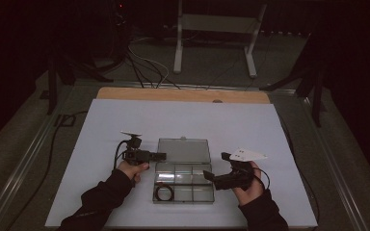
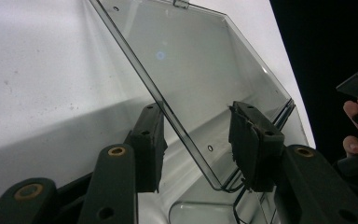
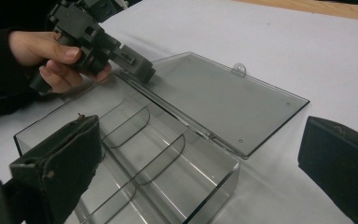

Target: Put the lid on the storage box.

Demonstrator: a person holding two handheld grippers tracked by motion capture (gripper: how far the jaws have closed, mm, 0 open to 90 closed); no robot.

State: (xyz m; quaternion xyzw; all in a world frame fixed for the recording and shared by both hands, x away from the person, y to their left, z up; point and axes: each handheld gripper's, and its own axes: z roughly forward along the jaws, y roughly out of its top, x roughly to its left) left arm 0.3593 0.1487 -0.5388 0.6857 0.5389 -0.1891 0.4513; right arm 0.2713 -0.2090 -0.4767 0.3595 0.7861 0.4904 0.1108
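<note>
The left tongs (image 2: 196, 144), half spread around the open lid (image 2: 200, 70) edge without pinching, may slip off and drop it onto the clear compartment box (image 3: 135, 158) between the wide-spread right tongs (image 3: 200, 172).

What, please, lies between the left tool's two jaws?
The edge of the clear box's open lid lies between the left tool jaws, seen in the left gripper view; the pads don't visibly press it.

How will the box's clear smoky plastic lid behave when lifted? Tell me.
Probably stiff: the clear plastic lid is a flat, thin sheet. Likely slippery in the left gripper, being glossy. It should swing, not lift free, hinged to the box.
</note>
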